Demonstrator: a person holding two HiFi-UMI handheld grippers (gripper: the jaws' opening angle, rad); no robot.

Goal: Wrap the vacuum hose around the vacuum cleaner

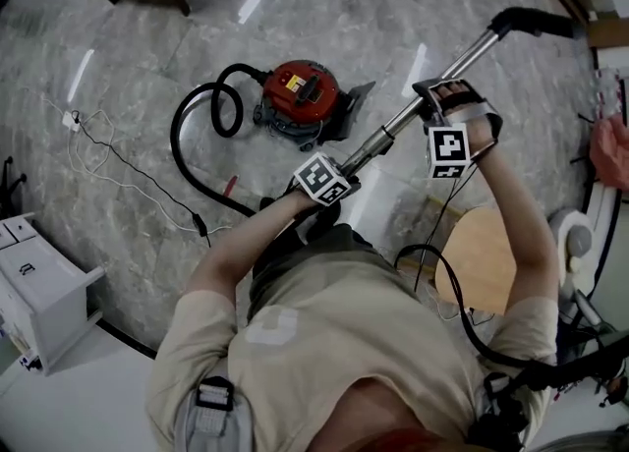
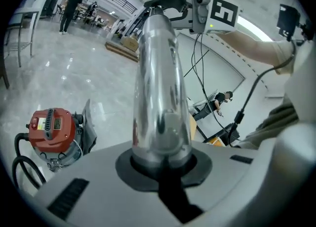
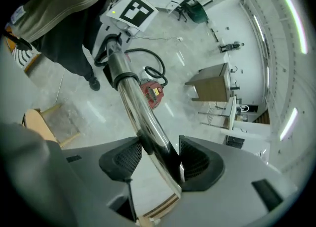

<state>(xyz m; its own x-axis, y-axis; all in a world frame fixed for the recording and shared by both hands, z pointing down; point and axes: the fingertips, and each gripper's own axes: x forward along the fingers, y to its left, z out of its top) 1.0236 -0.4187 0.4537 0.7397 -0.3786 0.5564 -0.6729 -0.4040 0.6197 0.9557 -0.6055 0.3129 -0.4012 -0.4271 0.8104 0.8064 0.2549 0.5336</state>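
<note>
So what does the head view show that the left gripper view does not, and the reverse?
Only the head view: the white cable on the floor and the white cabinet. Only the left gripper view: a person standing far off. Both: the red vacuum cleaner, its black hose and the metal tube.

No legible text anywhere. Vacuum (image 1: 300, 91): pale panel on the red top, print too small to read. Left cube (image 1: 322, 178) and right cube (image 1: 448, 149): black-and-white square markers only, no letters or digits.
</note>
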